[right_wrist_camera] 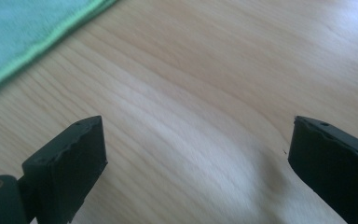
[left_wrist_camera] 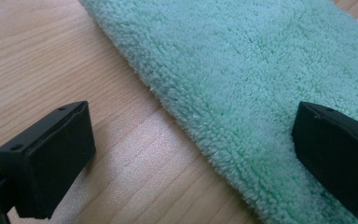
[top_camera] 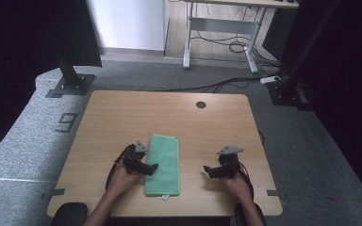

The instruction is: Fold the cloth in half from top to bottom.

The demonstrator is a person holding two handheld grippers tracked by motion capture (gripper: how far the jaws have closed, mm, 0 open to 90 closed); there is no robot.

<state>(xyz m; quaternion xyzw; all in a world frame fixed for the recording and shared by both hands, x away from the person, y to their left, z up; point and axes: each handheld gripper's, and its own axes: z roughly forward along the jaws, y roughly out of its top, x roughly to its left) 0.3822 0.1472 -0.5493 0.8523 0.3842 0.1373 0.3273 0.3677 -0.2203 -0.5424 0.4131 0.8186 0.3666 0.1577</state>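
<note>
A folded mint-green towel [top_camera: 162, 164] lies lengthwise on the wooden table [top_camera: 122, 117], near the front edge. My left gripper [top_camera: 152, 168] sits at the towel's left edge, open. In the left gripper view the towel [left_wrist_camera: 242, 70] has its long edge running between the jaws, one jaw over bare wood and the other over the cloth. My right gripper [top_camera: 208, 170] rests open over bare wood to the right of the towel. The right gripper view has a corner of the towel [right_wrist_camera: 23, 32] at upper left, apart from the jaws.
A round cable hole [top_camera: 201, 104] sits near the table's far edge. Black frame posts [top_camera: 68, 70] stand on the grey carpet behind the table, and a white desk frame [top_camera: 221, 33] with cables stands farther back. A small white tag [top_camera: 165, 197] sticks out at the towel's near end.
</note>
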